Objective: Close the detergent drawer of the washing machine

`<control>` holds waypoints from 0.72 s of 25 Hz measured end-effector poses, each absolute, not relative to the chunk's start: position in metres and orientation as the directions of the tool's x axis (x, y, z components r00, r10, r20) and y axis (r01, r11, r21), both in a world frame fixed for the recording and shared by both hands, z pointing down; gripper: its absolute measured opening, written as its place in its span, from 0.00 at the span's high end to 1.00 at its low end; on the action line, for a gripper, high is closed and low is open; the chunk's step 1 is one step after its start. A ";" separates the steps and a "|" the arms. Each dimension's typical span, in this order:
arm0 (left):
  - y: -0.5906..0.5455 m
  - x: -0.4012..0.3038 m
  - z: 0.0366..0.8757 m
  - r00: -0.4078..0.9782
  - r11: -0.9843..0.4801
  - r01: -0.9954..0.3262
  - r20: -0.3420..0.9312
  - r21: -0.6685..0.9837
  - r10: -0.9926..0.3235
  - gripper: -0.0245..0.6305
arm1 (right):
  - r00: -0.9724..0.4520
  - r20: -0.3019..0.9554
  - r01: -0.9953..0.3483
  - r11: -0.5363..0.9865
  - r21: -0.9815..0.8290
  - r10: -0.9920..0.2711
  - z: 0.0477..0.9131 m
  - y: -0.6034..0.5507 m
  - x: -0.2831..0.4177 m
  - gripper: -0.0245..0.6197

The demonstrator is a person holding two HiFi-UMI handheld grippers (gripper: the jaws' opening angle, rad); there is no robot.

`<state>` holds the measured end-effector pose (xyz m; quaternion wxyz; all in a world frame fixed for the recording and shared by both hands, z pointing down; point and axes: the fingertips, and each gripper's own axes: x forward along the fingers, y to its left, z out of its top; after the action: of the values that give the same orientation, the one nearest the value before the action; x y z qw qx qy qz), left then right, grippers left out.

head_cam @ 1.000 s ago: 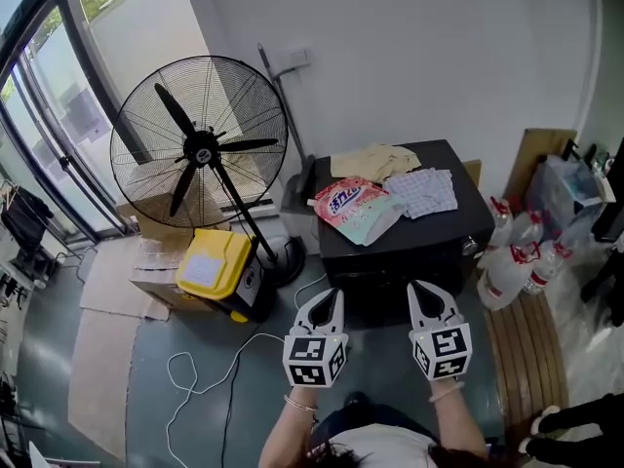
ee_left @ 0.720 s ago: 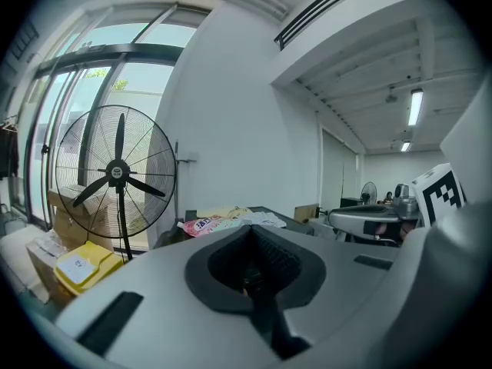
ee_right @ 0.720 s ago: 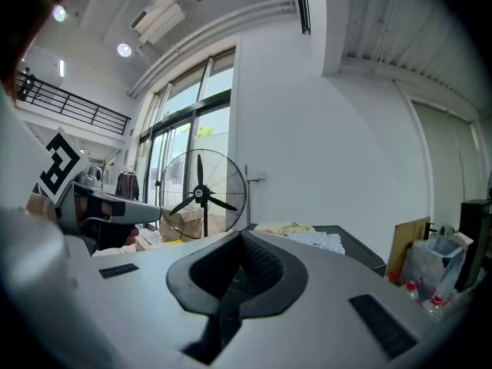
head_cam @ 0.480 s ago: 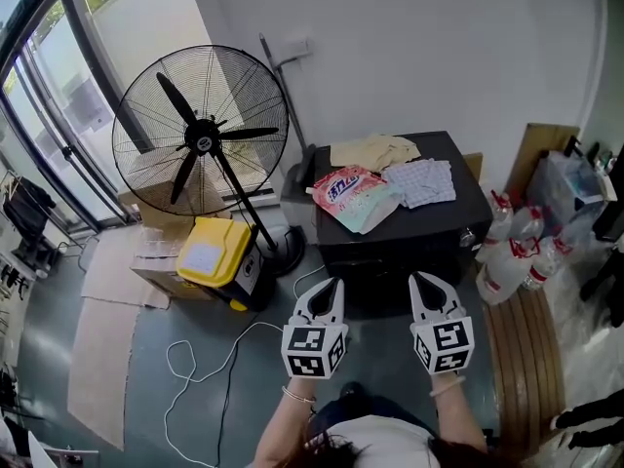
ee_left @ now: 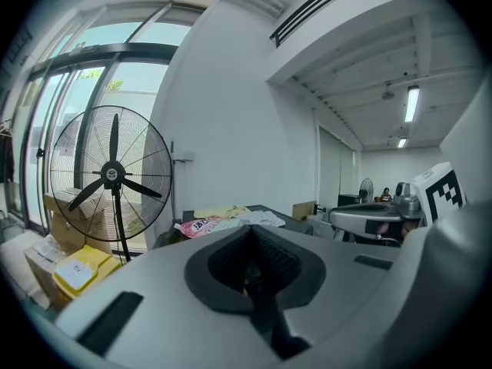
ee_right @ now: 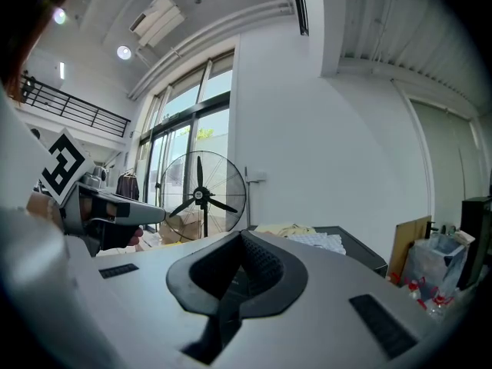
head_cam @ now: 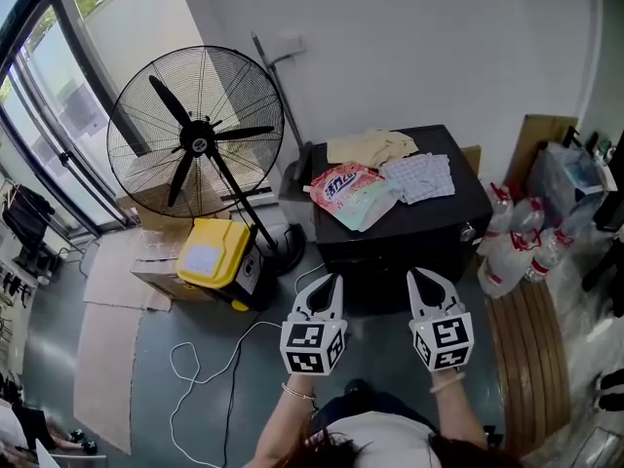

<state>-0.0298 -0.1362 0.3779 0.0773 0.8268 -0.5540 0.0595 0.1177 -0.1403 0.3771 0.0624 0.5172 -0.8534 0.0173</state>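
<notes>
The left gripper (head_cam: 330,283) and the right gripper (head_cam: 421,277) are held side by side, each with its jaws closed together on nothing. Both point at the black washing machine (head_cam: 419,232), which stands just ahead of them against the white wall, with the gripper tips near its front and not touching it. The detergent drawer cannot be made out on the shadowed front; a pink detergent pouch (head_cam: 349,193) and folded cloths (head_cam: 419,176) lie on the lid.

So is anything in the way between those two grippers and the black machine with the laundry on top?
Nothing visible. The left gripper and right gripper, jaws shut and empty, face the black machine across open floor. The white cable lies off to the left. I can't make out the drawer itself.
</notes>
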 end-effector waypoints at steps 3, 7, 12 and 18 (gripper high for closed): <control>-0.138 -0.031 0.379 0.385 -0.380 -0.923 0.189 0.060 -0.903 0.93 | -0.453 0.125 -0.887 0.460 0.036 -0.883 0.377 -0.142 0.116 0.92; -0.141 -0.031 0.379 0.395 -0.392 -0.918 0.193 0.057 -0.898 0.93 | -0.443 0.123 -0.892 0.450 0.037 -0.888 0.378 -0.144 0.116 0.92; -0.146 -0.032 0.380 0.404 -0.403 -0.914 0.193 0.042 -0.894 0.93 | -0.438 0.120 -0.895 0.444 0.032 -0.891 0.380 -0.147 0.114 0.92; -0.148 -0.041 0.382 0.403 -0.403 -0.914 0.198 0.043 -0.894 0.93 | -0.440 0.114 -0.895 0.446 0.029 -0.891 0.379 -0.150 0.105 0.92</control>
<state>-0.0414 -0.1475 0.3820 0.0721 0.8345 -0.5416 0.0716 0.1054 -0.1498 0.3789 0.0562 0.5262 -0.8483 0.0176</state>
